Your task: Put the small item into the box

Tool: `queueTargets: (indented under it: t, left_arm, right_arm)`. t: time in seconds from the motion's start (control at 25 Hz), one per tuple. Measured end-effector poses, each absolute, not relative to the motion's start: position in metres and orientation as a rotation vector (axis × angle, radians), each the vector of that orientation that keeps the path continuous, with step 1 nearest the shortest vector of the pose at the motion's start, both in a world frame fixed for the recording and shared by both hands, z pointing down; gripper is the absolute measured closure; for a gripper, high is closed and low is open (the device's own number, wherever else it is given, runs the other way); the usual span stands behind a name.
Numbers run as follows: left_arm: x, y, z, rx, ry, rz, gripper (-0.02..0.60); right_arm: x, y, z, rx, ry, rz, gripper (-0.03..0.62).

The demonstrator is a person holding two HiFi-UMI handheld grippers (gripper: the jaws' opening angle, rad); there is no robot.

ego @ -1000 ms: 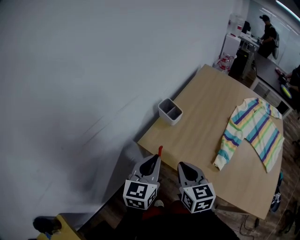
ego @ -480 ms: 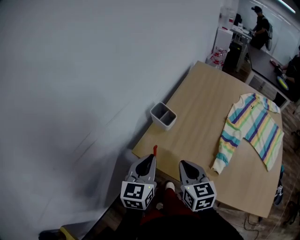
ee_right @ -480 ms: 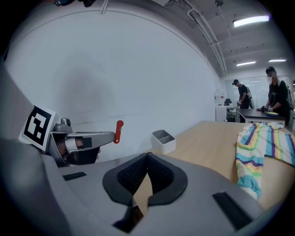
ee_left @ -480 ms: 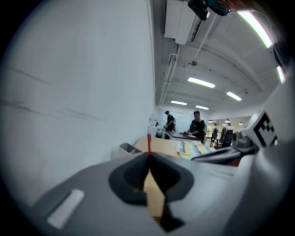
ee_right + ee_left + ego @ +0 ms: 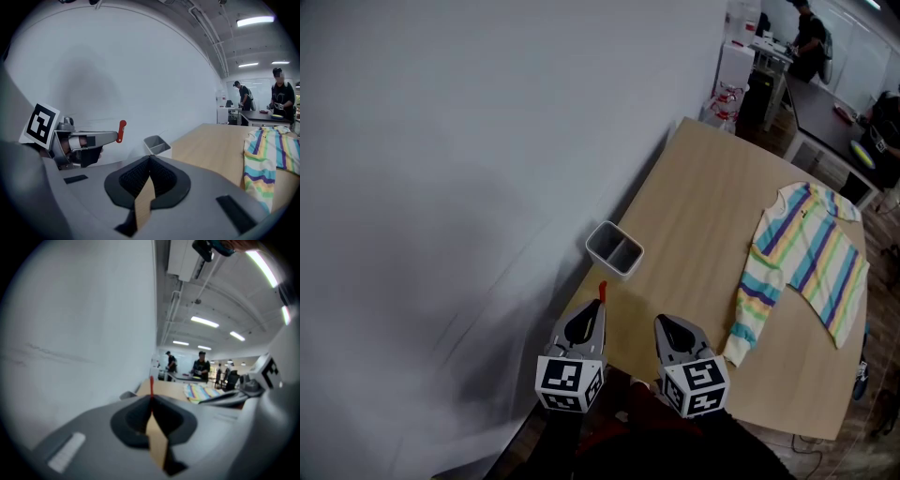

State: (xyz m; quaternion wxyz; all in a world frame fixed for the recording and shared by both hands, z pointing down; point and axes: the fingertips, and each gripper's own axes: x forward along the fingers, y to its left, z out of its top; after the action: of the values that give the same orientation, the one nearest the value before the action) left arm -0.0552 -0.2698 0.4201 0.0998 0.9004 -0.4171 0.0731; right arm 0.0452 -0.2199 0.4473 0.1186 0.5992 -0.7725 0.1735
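A grey box (image 5: 614,249) with two compartments stands on the wooden table (image 5: 703,197), at its near corner by the wall. My left gripper (image 5: 599,305) is shut on a small red item (image 5: 602,290) that sticks out past its tips, just short of the box and above the table's near edge. The right gripper view shows the red item (image 5: 121,131) held upright in the left gripper (image 5: 116,136), left of the box (image 5: 157,144). My right gripper (image 5: 662,324) hovers beside the left one, shut with nothing in it; its jaws meet over the table edge.
A striped shirt (image 5: 802,258) lies spread on the right half of the table. A plain grey wall (image 5: 469,159) runs along the table's left side. People stand at desks (image 5: 811,56) far behind. Bare wood lies between the box and the shirt.
Both grippers have moved forward toward the table. The red item in the left gripper is now much nearer the box. Both grippers stay shut.
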Motion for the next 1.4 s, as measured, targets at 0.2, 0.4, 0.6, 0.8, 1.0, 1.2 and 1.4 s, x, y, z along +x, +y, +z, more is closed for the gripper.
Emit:
queueTargets:
  t: [0.2, 0.4, 0.6, 0.8, 1.0, 1.2, 1.4]
  left_arm:
    - [-0.041, -0.299, 0.425, 2.675, -1.214, 0.239, 0.571]
    - [-0.025, -0.323, 0.429, 2.679, -1.197, 0.263, 0.571]
    - [-0.010, -0.344, 0.435, 2.679, -1.182, 0.278, 0.571]
    - [0.001, -0.361, 0.445, 2.676, -1.161, 0.308, 0.571]
    - [0.012, -0.372, 0.461, 2.664, -1.137, 0.346, 0.571]
    - [0.021, -0.379, 0.475, 2.656, -1.116, 0.387, 0.571]
    - [0.028, -0.385, 0.489, 2.650, -1.105, 0.429, 0.571]
  right_arm:
    - [0.060, -0.244, 0.451, 1.772, -2.239, 0.517, 0.586]
    - [0.073, -0.267, 0.454, 1.778, -2.226, 0.525, 0.586]
    - [0.081, -0.287, 0.459, 1.767, -2.224, 0.529, 0.586]
    - [0.086, -0.303, 0.467, 1.761, -2.211, 0.543, 0.586]
    - [0.093, -0.313, 0.480, 1.759, -2.189, 0.571, 0.586]
    - [0.100, -0.319, 0.491, 1.759, -2.164, 0.602, 0.586]
    - [0.104, -0.322, 0.502, 1.752, -2.147, 0.628, 0.586]
